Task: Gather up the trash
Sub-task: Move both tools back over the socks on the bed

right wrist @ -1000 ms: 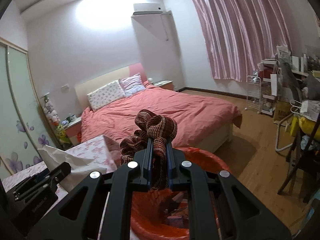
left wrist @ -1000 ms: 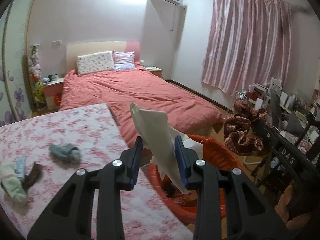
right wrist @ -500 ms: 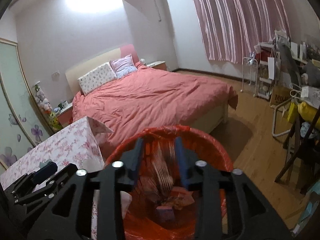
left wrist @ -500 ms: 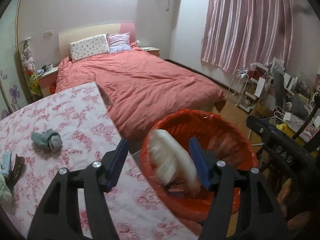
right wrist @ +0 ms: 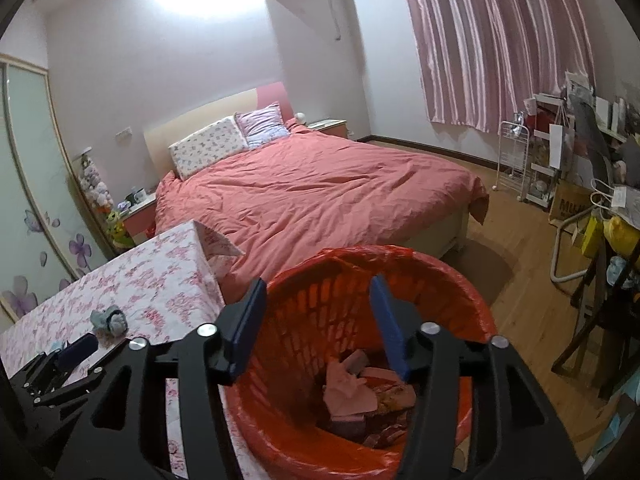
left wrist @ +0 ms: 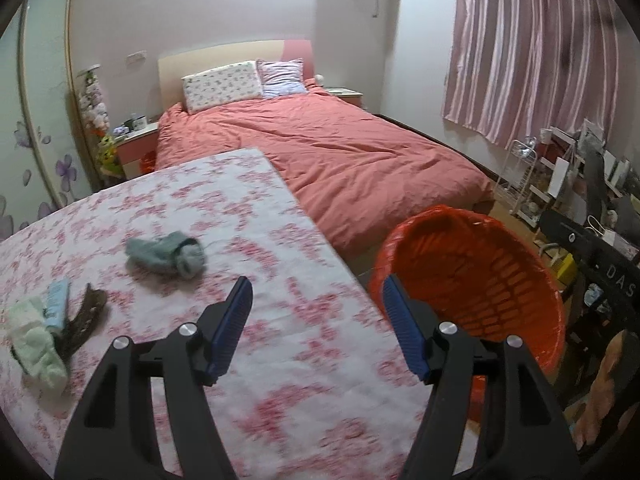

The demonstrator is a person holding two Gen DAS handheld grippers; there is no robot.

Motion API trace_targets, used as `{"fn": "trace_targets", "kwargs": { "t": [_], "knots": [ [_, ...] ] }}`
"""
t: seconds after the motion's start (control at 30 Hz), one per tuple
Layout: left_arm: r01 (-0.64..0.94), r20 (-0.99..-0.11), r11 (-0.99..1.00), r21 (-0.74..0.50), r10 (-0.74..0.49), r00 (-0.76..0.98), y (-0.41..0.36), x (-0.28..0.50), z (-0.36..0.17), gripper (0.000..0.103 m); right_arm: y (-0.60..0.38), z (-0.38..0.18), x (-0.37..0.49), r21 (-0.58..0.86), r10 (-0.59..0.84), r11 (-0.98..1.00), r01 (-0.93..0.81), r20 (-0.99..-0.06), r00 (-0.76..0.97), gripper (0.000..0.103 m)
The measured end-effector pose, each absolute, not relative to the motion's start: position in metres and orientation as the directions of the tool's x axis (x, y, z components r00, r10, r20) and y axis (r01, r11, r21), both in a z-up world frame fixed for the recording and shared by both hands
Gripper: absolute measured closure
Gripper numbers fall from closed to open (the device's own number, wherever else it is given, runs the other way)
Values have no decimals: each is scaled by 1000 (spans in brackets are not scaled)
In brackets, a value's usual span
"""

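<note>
Now both grippers stand empty, jaws just opened: the right gripper [right wrist: 318,322] over the orange bin [right wrist: 472,304], dropped scraps below its jaws. Ahead-left of the left gripper [left wrist: 316,330] lies a blue-grey cloth wad [left wrist: 166,254] (soft, light, probably squashy); pinching its bunched middle looks safest.

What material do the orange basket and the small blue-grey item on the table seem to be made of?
Orange basket: likely rigid plastic, judging by its slotted lattice walls, lined with a thin glossy orange bag crinkled over the rim. Blue-grey item: apparently soft, fuzzy fabric, bunched and matte; possibly a sock, but blurred.
</note>
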State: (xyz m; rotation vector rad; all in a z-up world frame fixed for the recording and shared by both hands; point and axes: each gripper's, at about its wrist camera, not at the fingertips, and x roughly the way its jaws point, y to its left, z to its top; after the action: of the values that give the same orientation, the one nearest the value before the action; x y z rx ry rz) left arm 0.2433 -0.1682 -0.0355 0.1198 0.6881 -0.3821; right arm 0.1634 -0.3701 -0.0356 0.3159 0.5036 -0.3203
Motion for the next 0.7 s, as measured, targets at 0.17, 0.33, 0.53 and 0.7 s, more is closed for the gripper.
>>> {"fn": "trace_targets", "kwargs": {
  "t": [0.17,0.33,0.53,0.7],
  "knots": [
    [318,-637,948,-6,-249,730,-129,240,-35,35,-351,-35,168,186,-197,924,334,-518,833,42],
    [226,-640,974,4,-171,749,-78,239,-36,35,-323,-36,177,164,-145,949,269,-532,835,42],
    [72,-644,997,28,-37,764,3,240,-40,35,-300,-43,184,193,-70,957,215,-567,821,42],
    [-66,-661,998,16,60,748,66,247,-44,39,-273,-50,191,198,-11,967,161,-599,801,42]
  ]
}}
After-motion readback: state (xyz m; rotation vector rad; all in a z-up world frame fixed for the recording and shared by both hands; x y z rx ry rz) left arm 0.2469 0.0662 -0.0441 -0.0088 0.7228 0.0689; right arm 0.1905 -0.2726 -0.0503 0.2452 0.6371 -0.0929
